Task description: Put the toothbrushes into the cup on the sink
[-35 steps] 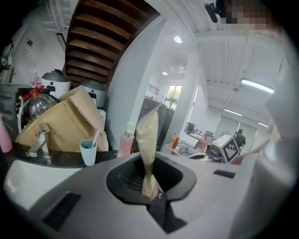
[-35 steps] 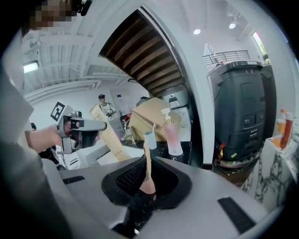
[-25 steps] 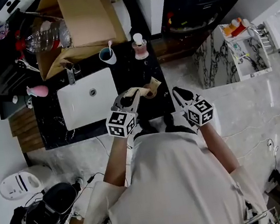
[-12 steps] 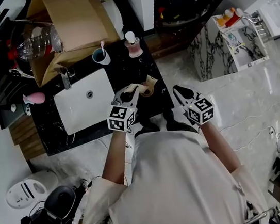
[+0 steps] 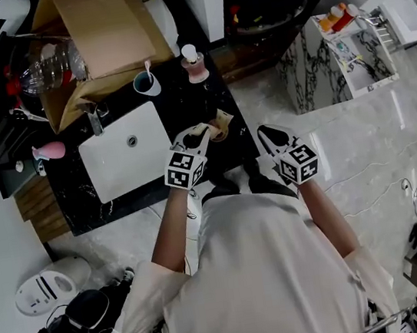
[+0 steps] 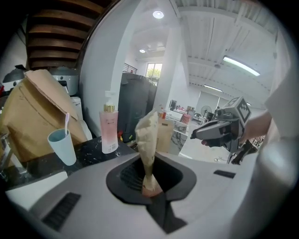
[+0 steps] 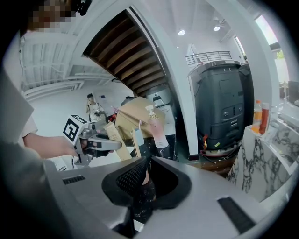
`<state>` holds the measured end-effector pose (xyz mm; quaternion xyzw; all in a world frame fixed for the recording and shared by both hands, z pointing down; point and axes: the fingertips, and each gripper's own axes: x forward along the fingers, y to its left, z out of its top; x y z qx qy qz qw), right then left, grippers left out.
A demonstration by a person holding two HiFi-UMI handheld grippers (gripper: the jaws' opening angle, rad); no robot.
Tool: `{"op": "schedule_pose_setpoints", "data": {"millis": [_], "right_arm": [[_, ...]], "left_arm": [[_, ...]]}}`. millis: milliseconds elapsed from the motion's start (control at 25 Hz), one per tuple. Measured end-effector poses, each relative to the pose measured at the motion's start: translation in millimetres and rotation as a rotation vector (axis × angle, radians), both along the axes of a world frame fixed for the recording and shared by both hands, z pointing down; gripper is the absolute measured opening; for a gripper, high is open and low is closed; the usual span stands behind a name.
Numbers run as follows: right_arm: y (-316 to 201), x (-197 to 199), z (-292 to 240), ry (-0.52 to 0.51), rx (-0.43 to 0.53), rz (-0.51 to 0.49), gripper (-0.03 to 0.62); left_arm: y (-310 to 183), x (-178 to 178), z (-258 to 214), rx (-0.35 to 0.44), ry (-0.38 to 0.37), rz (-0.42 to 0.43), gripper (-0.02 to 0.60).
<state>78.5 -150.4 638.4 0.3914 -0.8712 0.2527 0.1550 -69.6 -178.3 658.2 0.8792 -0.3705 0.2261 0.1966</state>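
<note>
Left tool is clamped on a beige paper packet, held upright over the bench, right of the sink. Right tool is closed with nothing discernible in it, just off the bench's right end. Cup, with one toothbrush in it, stands behind the sink.

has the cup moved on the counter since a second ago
No. The cup still stands just behind the sink basin's back right corner, left of the pink soap bottle; only the head view itself has shifted.
</note>
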Motion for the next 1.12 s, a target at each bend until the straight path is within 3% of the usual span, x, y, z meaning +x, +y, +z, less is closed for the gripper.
{"op": "schedule_pose_setpoints", "data": {"millis": [520,920,1120], "right_arm": [[-0.9,9.1,7.0,0.006,-0.013,0.038,0.051],[2.2,13.9,13.2,0.003,-0.031,0.02,0.051],[2.9,14.9,10.2,-0.003,-0.025,-0.006,0.051]], "left_arm": [[-0.2,11.9,34.3,-0.026,-0.095,0.061,0.057],[1.6,11.8,44.5,-0.051,-0.124,0.011,0.198],[6.9,9.9,40.9,-0.052,-0.117,-0.028,0.212]]}}
